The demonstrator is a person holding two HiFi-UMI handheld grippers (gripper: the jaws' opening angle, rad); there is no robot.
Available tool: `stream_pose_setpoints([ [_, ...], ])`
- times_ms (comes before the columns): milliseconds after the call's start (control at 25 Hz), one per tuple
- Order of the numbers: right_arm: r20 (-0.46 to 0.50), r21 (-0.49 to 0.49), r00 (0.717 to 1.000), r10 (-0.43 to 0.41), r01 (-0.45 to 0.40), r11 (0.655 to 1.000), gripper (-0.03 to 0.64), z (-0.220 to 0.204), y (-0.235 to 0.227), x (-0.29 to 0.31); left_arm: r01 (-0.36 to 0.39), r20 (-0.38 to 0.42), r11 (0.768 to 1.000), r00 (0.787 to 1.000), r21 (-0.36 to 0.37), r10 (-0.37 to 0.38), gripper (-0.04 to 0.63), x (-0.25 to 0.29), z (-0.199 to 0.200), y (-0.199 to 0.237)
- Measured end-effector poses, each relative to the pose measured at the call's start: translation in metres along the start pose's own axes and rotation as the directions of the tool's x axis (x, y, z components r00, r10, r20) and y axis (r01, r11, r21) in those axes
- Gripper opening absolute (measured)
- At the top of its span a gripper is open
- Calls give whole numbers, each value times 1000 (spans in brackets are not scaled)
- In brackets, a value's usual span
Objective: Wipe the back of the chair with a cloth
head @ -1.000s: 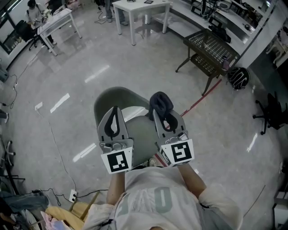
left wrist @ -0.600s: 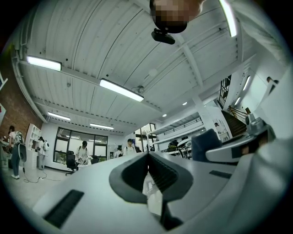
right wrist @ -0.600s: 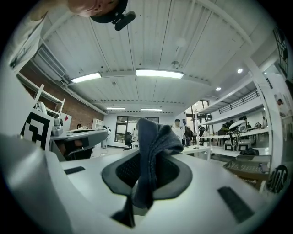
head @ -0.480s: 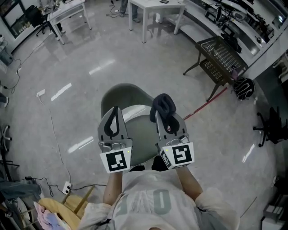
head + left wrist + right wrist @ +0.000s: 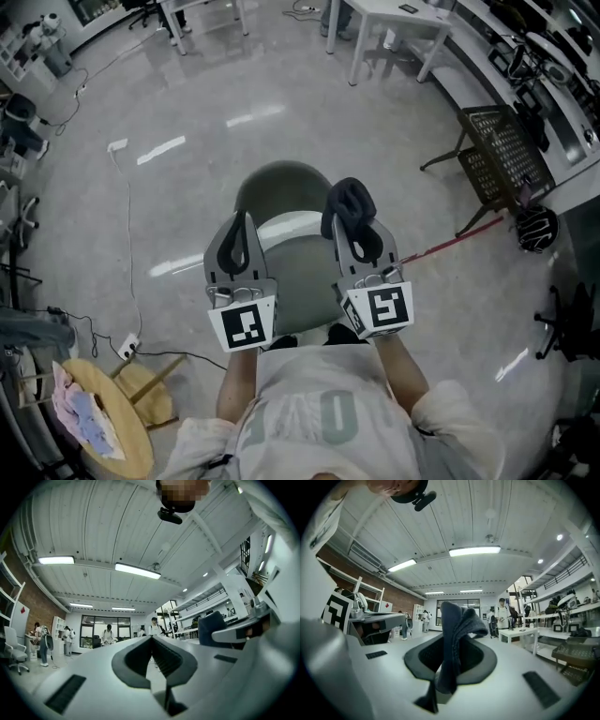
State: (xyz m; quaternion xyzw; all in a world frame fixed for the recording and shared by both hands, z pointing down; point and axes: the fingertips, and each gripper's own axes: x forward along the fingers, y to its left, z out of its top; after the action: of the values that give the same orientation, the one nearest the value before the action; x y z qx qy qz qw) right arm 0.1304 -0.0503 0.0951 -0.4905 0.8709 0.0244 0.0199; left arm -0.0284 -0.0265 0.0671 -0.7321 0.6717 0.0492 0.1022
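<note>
Bright, even light is cast by long white ceiling strip lights (image 5: 137, 571); pale glare streaks are thrown on the glossy grey floor (image 5: 187, 103). Both gripper views are bent and darkened at the corners; the pale grey left gripper (image 5: 151, 639) is rendered soft up close.

No lettering can be read; the large print on the person's shirt (image 5: 323, 417) is indistinct.

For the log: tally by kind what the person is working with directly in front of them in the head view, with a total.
Handheld two-jaw grippers: 2 (left gripper, right gripper)
Dark blue cloth, clamped in the right gripper: 1
Grey-green shell chair: 1
Total: 4
</note>
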Motion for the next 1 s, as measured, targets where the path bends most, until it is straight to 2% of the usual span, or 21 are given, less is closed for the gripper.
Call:
stream_pose_setpoints([
  [240,-7,-3,988,152,-152,988,61,-8,32,39,-134,-28,991,991,15,134,15,-15,-11,37],
  [400,-19,-10,970,242,-242,970,61,-32,63,64,-182,-83,983,980,30,183,15,-21,-43,60],
  [560,-37,2,957,287,-287,958,61,-80,87,95,-182,-145,982,972,43,187,15,-15,-100,73],
  [720,-40,32,940,340,-339,940,61,-133,102,118,-173,-159,983,971,58,180,15,-3,-163,74],
  [1000,-127,61,916,380,-375,925,61,-223,103,136,-180,-201,984,963,13,179,15,2,-251,60],
])
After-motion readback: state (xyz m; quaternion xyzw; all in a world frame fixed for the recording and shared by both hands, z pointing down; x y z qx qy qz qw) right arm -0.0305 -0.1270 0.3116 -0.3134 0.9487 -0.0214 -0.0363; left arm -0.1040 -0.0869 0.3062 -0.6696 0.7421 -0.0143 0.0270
